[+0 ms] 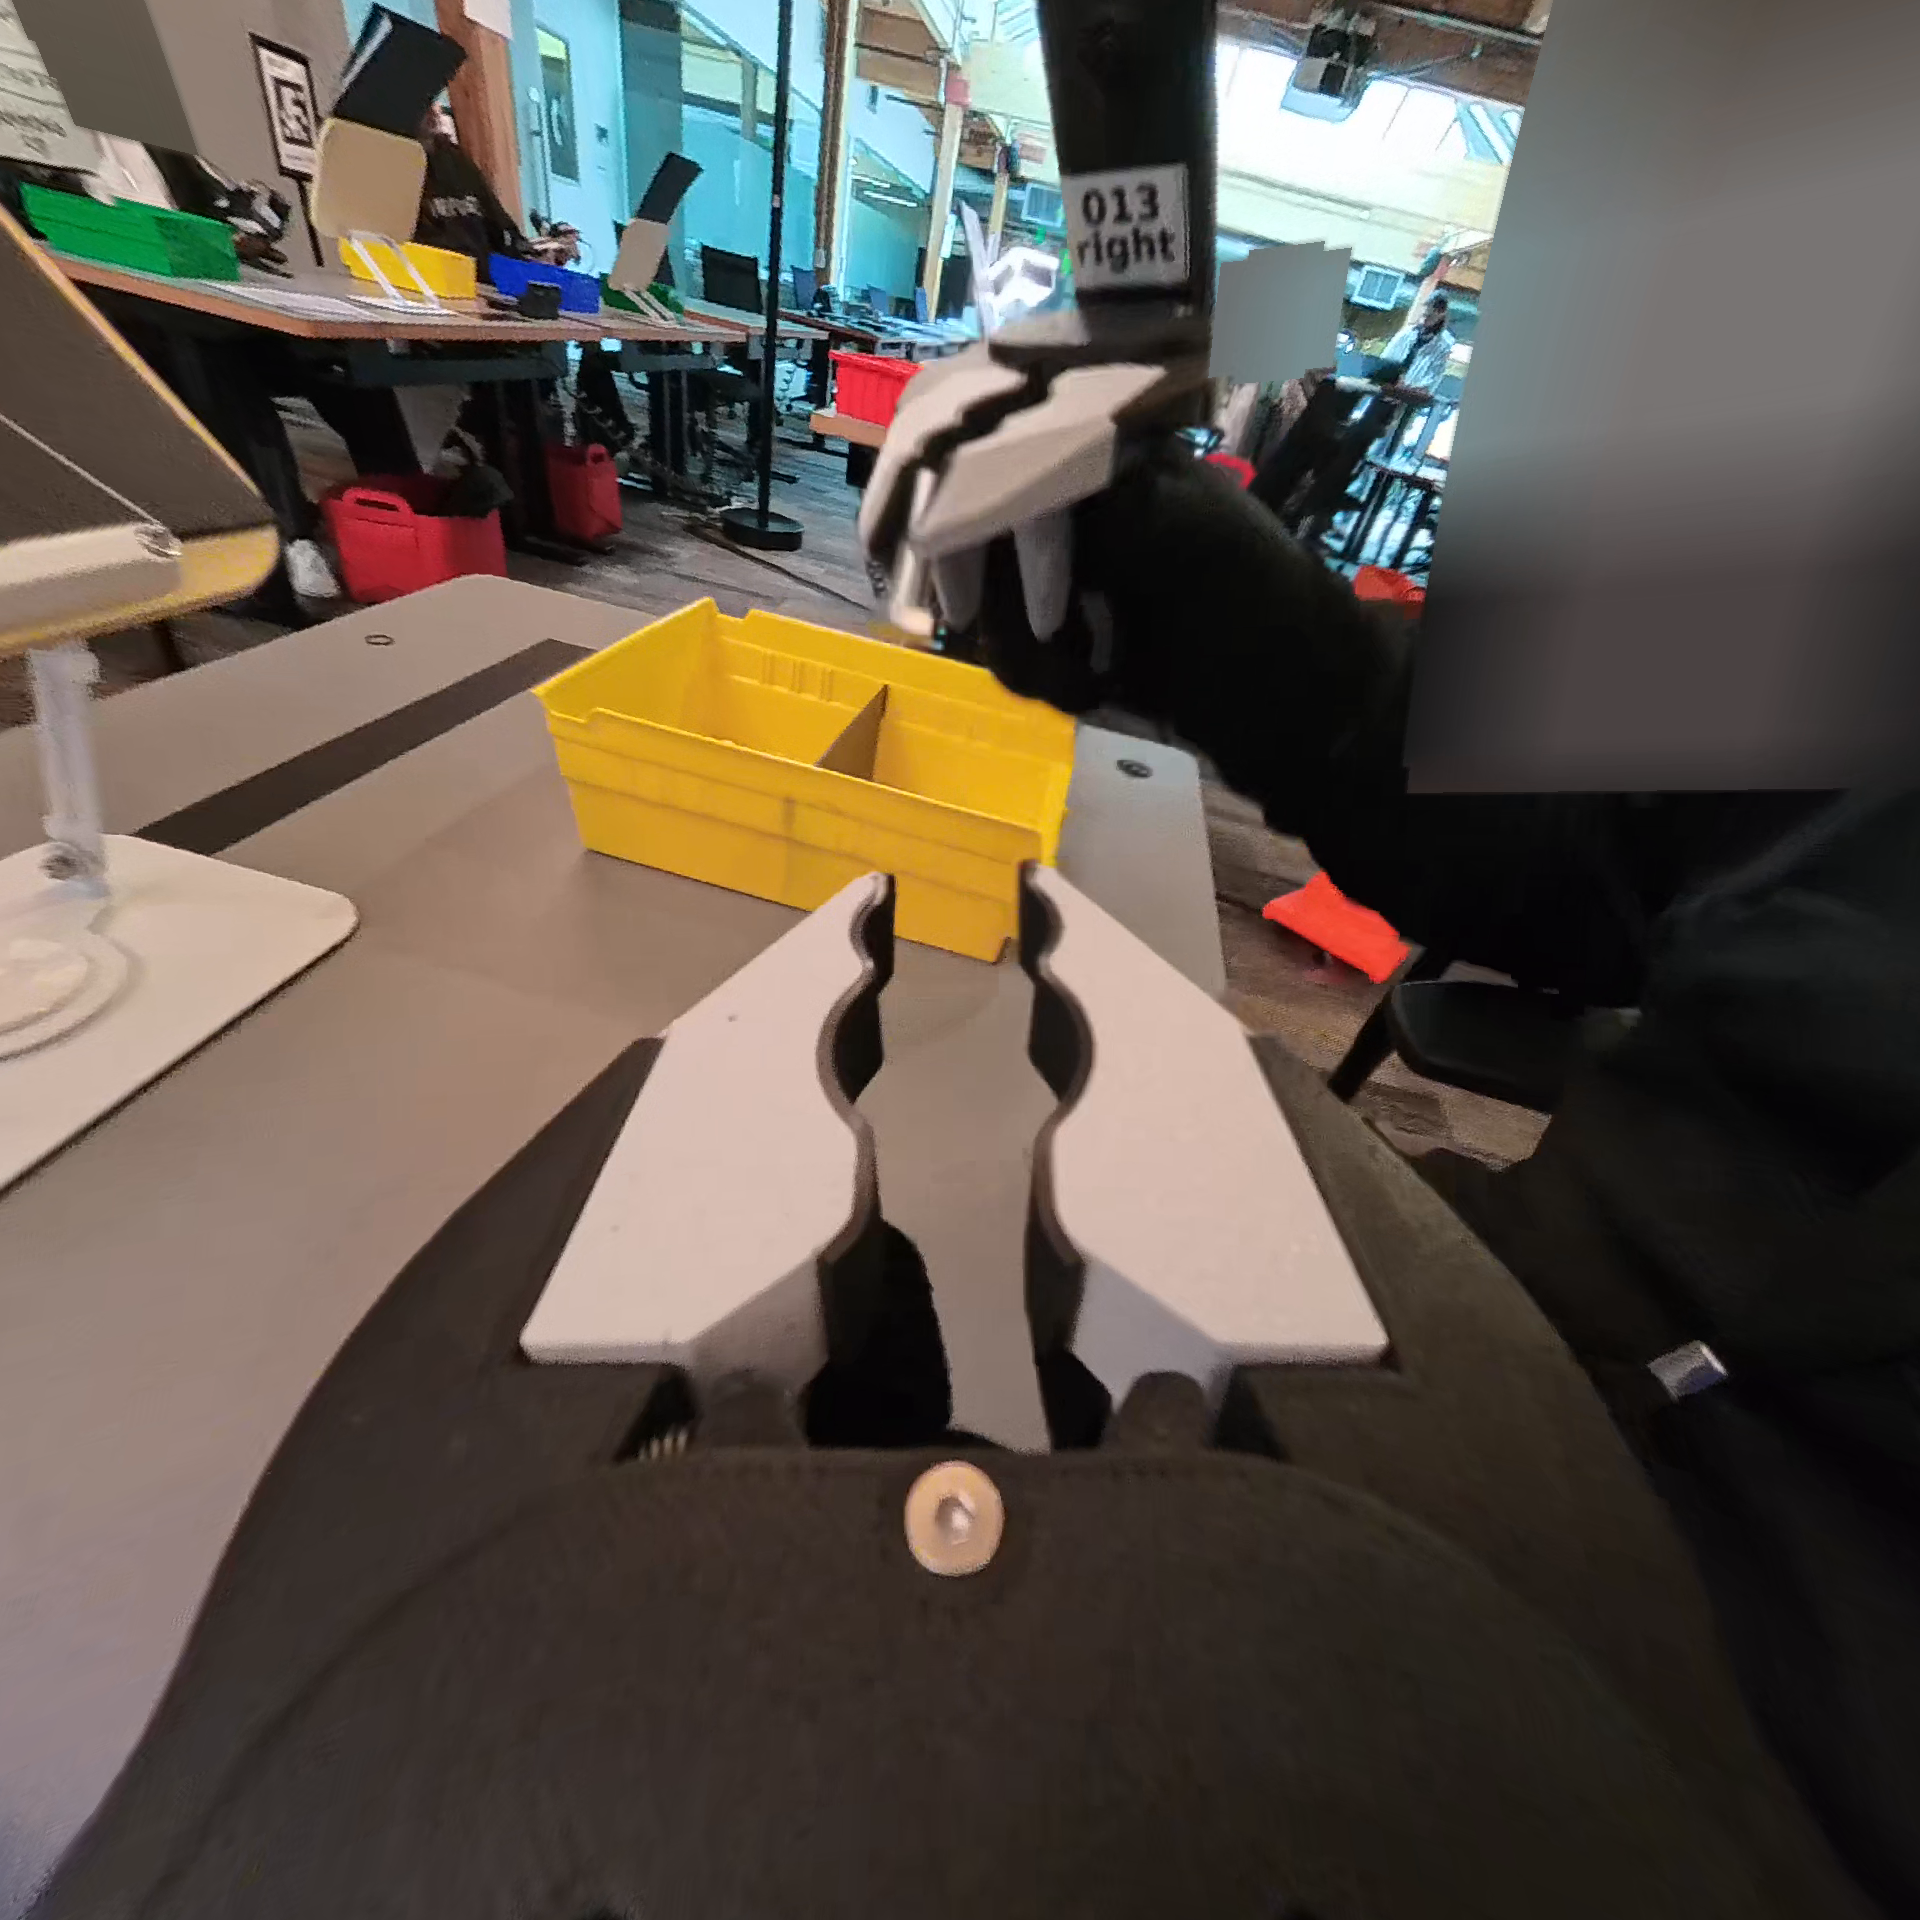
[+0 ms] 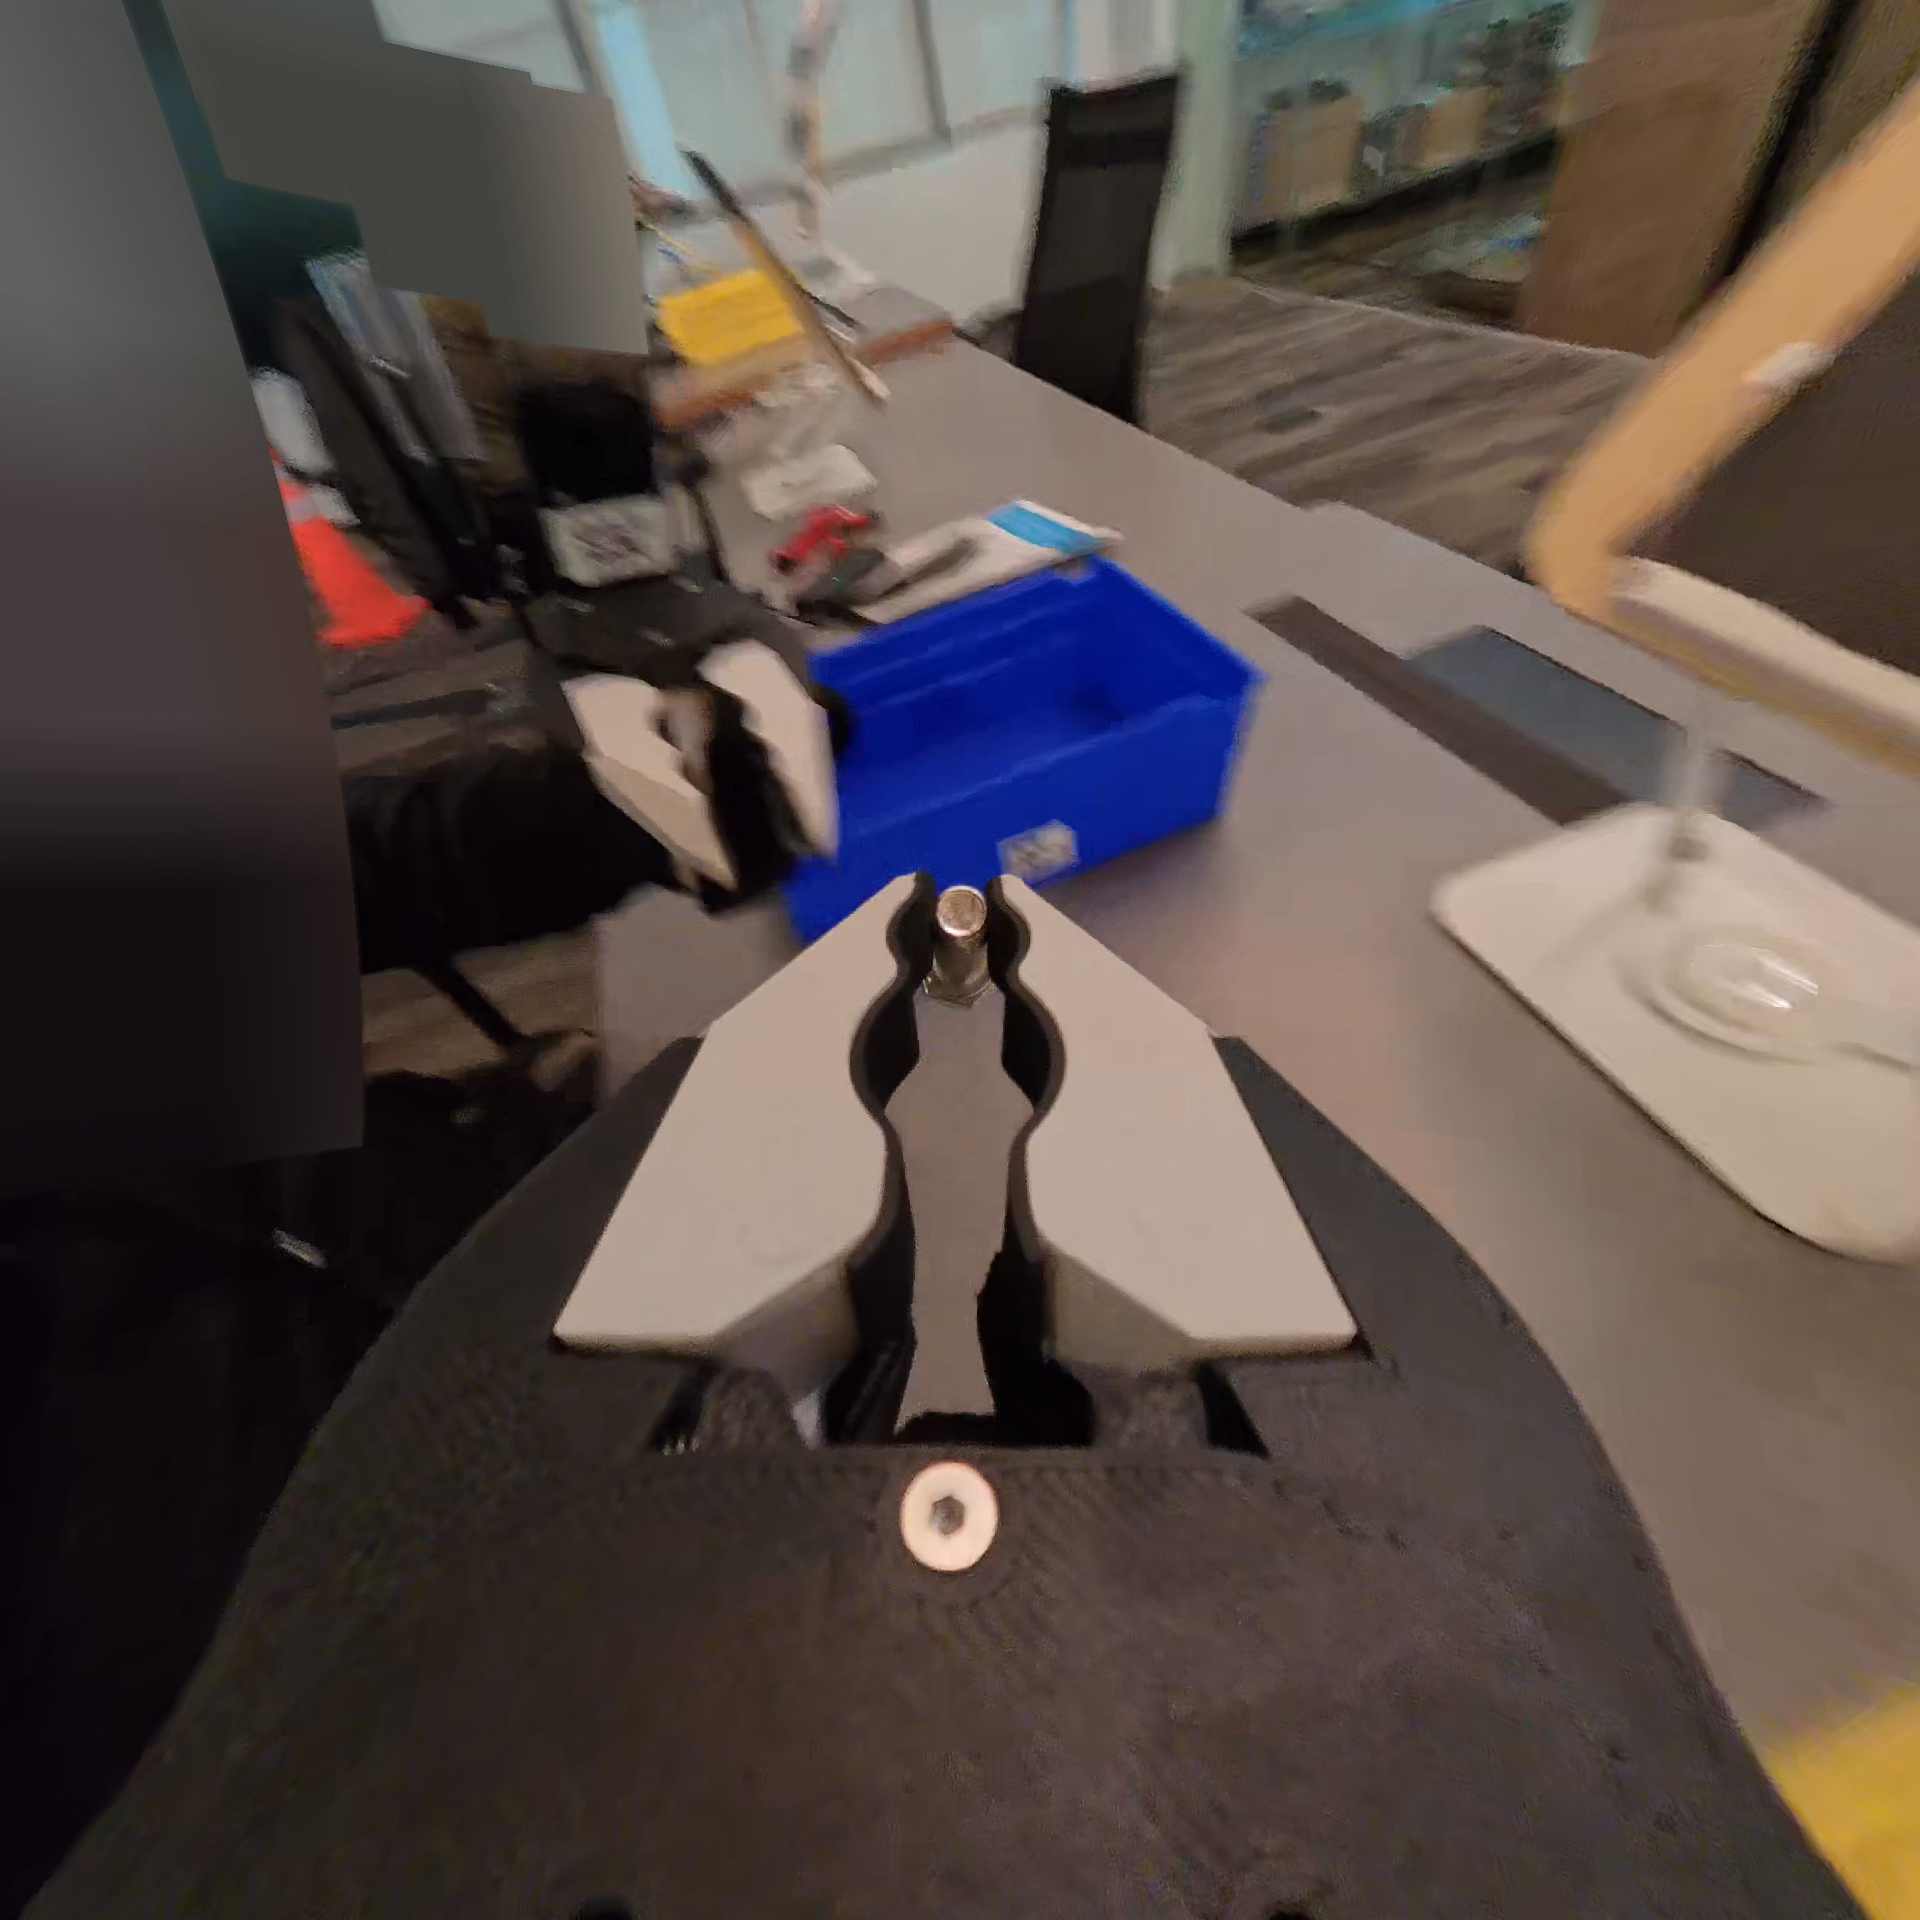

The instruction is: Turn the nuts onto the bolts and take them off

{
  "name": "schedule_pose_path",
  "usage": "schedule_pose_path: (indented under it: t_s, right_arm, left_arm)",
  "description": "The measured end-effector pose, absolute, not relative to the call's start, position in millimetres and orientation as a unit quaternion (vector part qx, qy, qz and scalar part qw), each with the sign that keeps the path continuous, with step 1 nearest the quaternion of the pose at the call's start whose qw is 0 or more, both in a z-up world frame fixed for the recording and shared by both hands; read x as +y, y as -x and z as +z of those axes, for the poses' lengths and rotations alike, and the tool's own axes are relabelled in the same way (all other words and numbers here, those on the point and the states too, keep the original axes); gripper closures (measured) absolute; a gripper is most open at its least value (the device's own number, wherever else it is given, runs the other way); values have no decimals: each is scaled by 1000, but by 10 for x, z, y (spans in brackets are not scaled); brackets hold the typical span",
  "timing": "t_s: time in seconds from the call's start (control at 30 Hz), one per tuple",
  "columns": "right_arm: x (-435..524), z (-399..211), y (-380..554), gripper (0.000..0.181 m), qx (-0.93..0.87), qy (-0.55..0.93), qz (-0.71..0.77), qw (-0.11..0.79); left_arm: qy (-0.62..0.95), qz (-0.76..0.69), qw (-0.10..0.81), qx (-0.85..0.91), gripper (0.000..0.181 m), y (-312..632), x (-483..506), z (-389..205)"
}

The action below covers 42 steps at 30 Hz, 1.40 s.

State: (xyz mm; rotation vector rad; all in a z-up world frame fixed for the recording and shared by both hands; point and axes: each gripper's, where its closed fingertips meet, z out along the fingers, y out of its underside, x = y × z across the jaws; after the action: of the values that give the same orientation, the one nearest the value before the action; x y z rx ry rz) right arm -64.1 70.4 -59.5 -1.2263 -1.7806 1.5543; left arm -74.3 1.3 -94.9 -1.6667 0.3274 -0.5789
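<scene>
My right gripper (image 2: 958, 896) is shut on a silver bolt (image 2: 958, 923) held at its fingertips; a hex part shows at the bolt's near end. In the left wrist view the right gripper (image 1: 906, 582) hangs tips-down just above the far rim of a yellow bin (image 1: 790, 821), with the bolt (image 1: 908, 601) shining between its fingers. My left gripper (image 1: 956, 896) is open and empty, low over the grey table (image 1: 468, 1039) in front of the yellow bin. It also shows in the right wrist view (image 2: 769, 831), beside a blue bin (image 2: 1039, 758).
The yellow bin has a dark divider (image 1: 857, 732) across its middle. A white stand base (image 1: 156, 956) with a tilted board stands on the table, also in the right wrist view (image 2: 1662, 997). An orange cone (image 2: 348, 582) stands off the table. A gloved hand (image 1: 1195, 623) holds the right gripper. The left gripper's tips are roughly 9 centimeters from the right gripper's.
</scene>
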Motion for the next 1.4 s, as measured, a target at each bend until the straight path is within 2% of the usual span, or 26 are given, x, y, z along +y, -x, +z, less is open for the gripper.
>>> schedule_pose_path:
  t_s: [0.07, 0.13, 0.23, 0.37, 0.67, 0.77, 0.97, 1.27, 1.4]
  right_arm:
    - [1345, -720, 552, 174, -669, 506, 463, 286]
    - [2122, -1033, 385, 173, -684, 577, 312, 320]
    - [2904, -1525, 77, 174, -669, 663, 194, 275]
    - [3476, -2103, -239, 174, -651, 723, 93, 213]
    - [3888, -2833, -462, 172, -635, 763, -38, 112]
    - [3989, -2753, -389, 158, -622, 770, -40, 139]
    - [3664, -2147, -140, 160, -632, 741, 12, 227]
    - [2005, -1231, 521, 171, -674, 615, 224, 344]
    - [1211, -1177, 768, 175, -673, 565, 316, 359]
  left_arm:
    - [730, -238, 624, 146, 177, 822, -15, -931]
    - [734, -232, 623, 139, 179, 890, -18, -925]
    - [737, -230, 621, 132, 179, 931, -15, -940]
    - [751, -214, 606, 150, 180, 879, -7, -1005]
    - [785, -183, 564, 177, 178, 771, 65, -1245]
    - [806, -136, 552, 164, 172, 838, 139, -1356]
    - [839, -72, 523, 134, 163, 992, 241, -1602]
    - [876, -5, 468, 118, 154, 1085, 313, -2023]
    - [886, 8, 450, 114, 153, 1120, 308, -2136]
